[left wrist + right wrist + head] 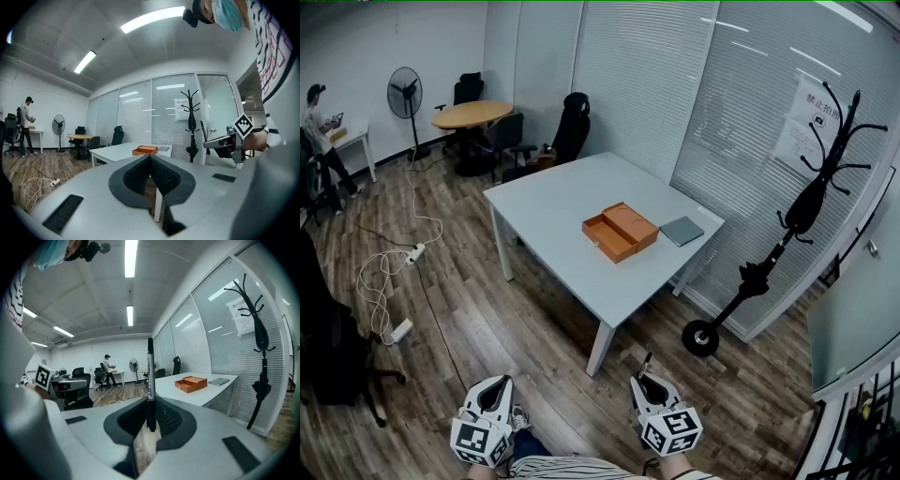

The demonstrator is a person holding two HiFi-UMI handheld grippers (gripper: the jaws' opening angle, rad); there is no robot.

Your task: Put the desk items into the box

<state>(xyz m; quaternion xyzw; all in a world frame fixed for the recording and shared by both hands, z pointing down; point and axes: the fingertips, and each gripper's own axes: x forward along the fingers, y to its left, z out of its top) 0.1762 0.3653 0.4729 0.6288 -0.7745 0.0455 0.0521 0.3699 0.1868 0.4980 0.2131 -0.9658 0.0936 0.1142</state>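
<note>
A white rectangular table (553, 206) stands on a wooden plank floor (469, 319), well ahead of the person. On the table's far half, towards the glass wall with blinds, lies an open orange cardboard box (620, 232) with its lid folded out flat beside it. Just beside the box, nearer the table's corner at the glass wall, lies a flat grey slab-like item (682, 231); whether it is a notebook or a tablet cannot be told.

Both grippers are held low and well short of the table, on its near side. The left gripper (150, 161) has its dark ribbed pads pressed together with nothing between them. The right gripper (151, 413) is clenched on a slim black marker pen (150, 380), which stands upright between the pads and sticks up above them; in the head view the pen shows as a thin dark stick rising from that gripper towards the table.

To the right of the table, by the glass wall, stands a black coat stand (806, 211) on a round base. Beyond the table's far end are a black office chair (574, 131), a round wooden table (472, 113) and a pedestal fan (404, 92). A person (317, 122) stands at a small desk far to the table's left, and a white power strip (415, 253) with a looped cable lies on the floor on that side.
</note>
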